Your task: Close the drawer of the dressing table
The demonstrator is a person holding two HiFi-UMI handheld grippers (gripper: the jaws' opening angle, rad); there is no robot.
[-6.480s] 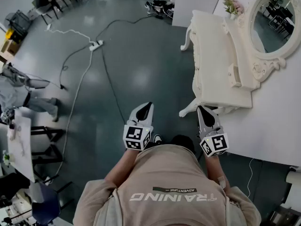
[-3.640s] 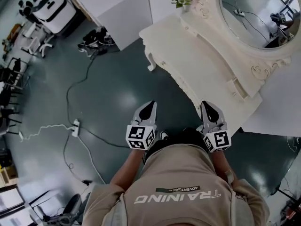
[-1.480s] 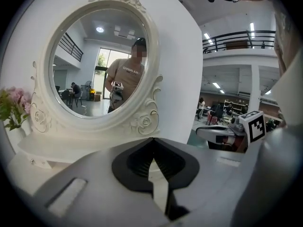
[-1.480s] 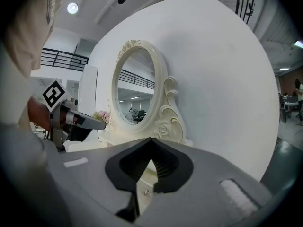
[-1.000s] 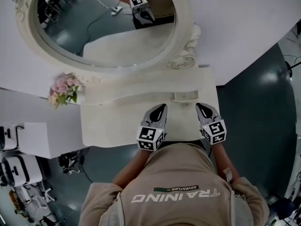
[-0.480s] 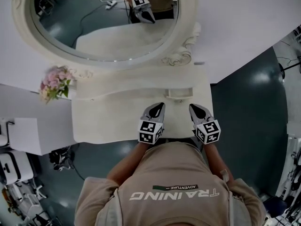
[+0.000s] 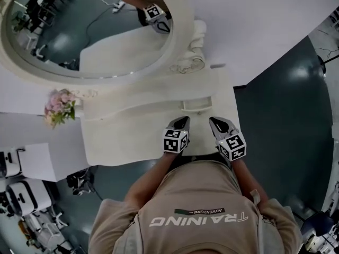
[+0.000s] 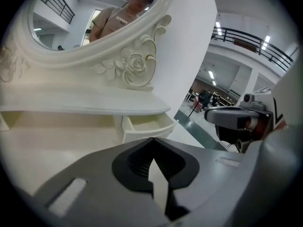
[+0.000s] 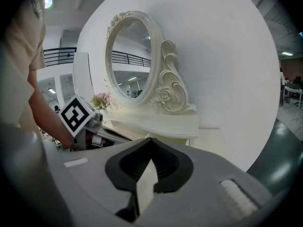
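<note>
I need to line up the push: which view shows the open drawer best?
The left gripper view: the drawer sits pulled out straight ahead, its inside visible. The head view shows it small, from above. The right gripper view barely shows it.

A small cream drawer (image 8: 150,126) is seen pulled open beneath the raised shelf (image 8: 85,107), toward the right end of the cream desk (image 7: 127,134).

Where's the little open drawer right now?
In the head view the drawer juts open under the shelf, just beyond the left tool and right tool, below the mirror.
</note>
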